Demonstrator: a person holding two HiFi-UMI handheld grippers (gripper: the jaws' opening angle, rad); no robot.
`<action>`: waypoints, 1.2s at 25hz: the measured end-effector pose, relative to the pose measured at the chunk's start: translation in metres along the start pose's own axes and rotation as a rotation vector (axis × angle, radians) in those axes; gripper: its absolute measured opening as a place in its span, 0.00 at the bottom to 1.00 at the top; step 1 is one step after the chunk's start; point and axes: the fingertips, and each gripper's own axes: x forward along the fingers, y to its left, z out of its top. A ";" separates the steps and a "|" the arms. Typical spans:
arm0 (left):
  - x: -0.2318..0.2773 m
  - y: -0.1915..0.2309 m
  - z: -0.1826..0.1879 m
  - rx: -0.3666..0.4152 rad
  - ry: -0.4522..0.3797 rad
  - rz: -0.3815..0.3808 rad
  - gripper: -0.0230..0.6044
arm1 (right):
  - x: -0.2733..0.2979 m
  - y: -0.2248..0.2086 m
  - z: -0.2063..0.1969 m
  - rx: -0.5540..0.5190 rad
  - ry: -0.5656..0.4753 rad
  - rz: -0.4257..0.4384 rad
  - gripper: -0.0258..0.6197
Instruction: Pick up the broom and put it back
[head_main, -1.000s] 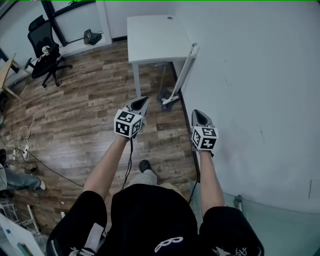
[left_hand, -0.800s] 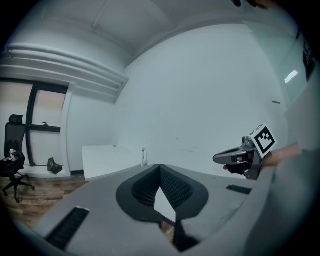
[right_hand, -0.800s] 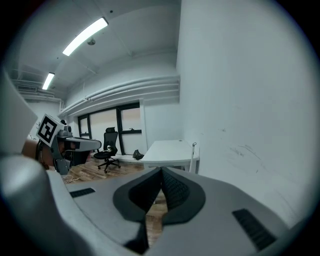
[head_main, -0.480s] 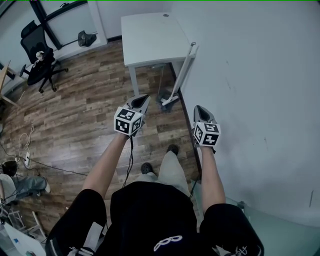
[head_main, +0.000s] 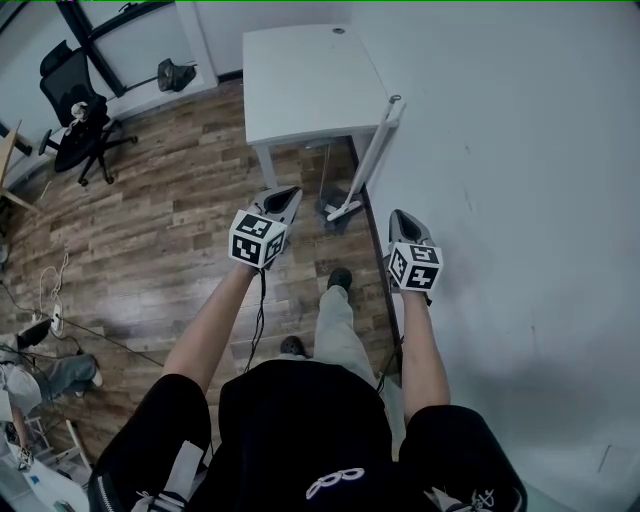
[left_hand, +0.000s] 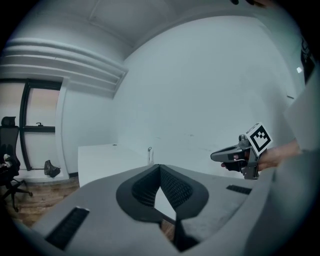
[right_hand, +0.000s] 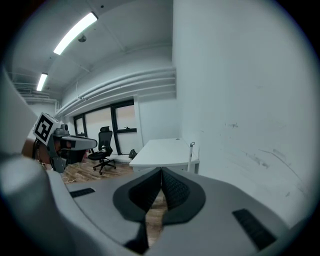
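The broom (head_main: 368, 160) has a white handle and leans against the white wall beside the desk, with its head (head_main: 338, 212) on the wooden floor. Its handle top shows in the left gripper view (left_hand: 149, 155) and in the right gripper view (right_hand: 190, 155). My left gripper (head_main: 285, 193) is held out short of the broom head, shut and empty (left_hand: 160, 167). My right gripper (head_main: 400, 216) hangs close to the wall, right of the broom, also shut on nothing (right_hand: 161, 170). Neither gripper touches the broom.
A white desk (head_main: 300, 75) stands against the wall just behind the broom. A black office chair (head_main: 75, 110) is at the far left. Cables (head_main: 60, 300) lie on the wooden floor at the left. The person's foot (head_main: 339, 279) is stepping forward between the grippers.
The person has walked forward, and both grippers have come closer to the desk and the broom. Both stay shut and empty.
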 end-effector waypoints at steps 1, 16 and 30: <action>0.011 0.008 0.002 -0.001 0.004 0.002 0.06 | 0.012 -0.005 0.003 0.001 0.004 0.004 0.08; 0.171 0.097 0.050 -0.029 0.043 0.051 0.05 | 0.184 -0.089 0.066 0.010 0.050 0.069 0.08; 0.256 0.121 0.056 -0.042 0.050 0.069 0.05 | 0.264 -0.140 0.074 0.018 0.081 0.087 0.08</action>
